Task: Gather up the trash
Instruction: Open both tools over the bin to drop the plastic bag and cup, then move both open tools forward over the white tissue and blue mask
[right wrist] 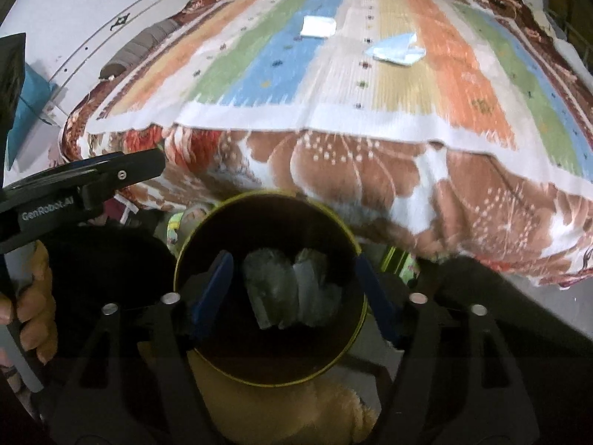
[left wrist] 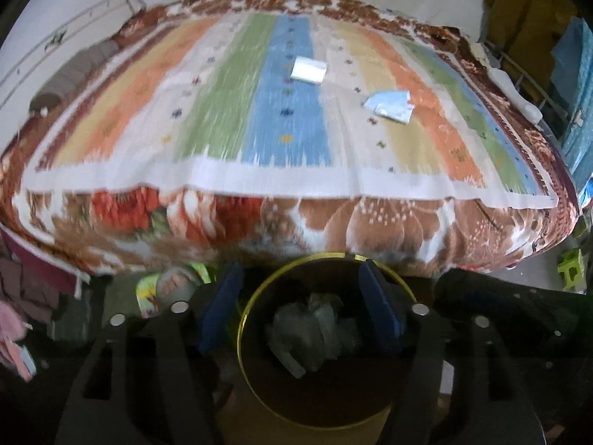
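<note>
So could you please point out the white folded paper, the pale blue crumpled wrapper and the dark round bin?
white folded paper [left wrist: 308, 70]: left wrist, centre.
pale blue crumpled wrapper [left wrist: 389, 105]: left wrist, middle.
dark round bin [right wrist: 177, 259]: right wrist, yellow rim.

We see the bed cover [left wrist: 289, 118] motion-blurred in both views, so its small motifs stay unreadable. The bin [right wrist: 270, 200] has its lower rim hidden behind the gripper bodies. The crumpled scraps [right wrist: 292, 289] inside it are dim, and we cannot identify their material.
</note>
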The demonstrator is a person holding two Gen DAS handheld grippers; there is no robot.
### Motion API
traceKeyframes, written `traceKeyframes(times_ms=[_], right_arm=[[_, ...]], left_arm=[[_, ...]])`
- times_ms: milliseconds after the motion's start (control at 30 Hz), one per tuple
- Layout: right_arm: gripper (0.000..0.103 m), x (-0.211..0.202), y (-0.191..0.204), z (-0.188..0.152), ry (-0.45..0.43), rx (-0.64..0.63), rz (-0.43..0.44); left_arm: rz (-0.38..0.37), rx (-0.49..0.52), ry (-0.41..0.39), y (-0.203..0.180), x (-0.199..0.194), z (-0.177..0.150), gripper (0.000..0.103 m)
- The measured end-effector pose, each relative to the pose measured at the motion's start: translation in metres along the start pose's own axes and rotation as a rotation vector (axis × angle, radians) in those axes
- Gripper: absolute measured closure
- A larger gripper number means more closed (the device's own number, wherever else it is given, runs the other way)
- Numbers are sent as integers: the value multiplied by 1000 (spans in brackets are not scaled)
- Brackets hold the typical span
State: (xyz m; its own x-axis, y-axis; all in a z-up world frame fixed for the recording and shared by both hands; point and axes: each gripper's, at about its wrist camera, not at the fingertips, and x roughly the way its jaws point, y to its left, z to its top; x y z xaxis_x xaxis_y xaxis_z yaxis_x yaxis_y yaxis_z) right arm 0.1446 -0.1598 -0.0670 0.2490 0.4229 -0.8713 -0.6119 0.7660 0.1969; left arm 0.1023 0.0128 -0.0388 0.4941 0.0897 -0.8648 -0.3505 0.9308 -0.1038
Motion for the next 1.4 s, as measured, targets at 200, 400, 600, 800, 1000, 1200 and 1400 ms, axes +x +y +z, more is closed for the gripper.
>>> traceKeyframes(times_ms=[200,400,600,800,1000,1200,1400], right_arm=[[27,-8,-6,25,-21,-18,-2],[21,-5,-17,49,-18,-4,-33],[9,-6,-27,78,-50,9,-30],[9,-1,-32,103,-70,0,-41],[9,5,-36,123,-94,-27,-90],[9,16,-47,145,-114,-17,-109],[10,28,-61,166,-121,-3,-130]], left_arm=[[-3,9,-37,2,-5,25,23],[-29,45,-58,-2,-3,54,12],[-24,48,-67,-2,11,87,6],[-37,31,-73,1,22,109,6],[-41,27,-95,5,40,132,6],[-120,-7,-76,12,64,152,6],[-137,8,-125,20,77,171,6]])
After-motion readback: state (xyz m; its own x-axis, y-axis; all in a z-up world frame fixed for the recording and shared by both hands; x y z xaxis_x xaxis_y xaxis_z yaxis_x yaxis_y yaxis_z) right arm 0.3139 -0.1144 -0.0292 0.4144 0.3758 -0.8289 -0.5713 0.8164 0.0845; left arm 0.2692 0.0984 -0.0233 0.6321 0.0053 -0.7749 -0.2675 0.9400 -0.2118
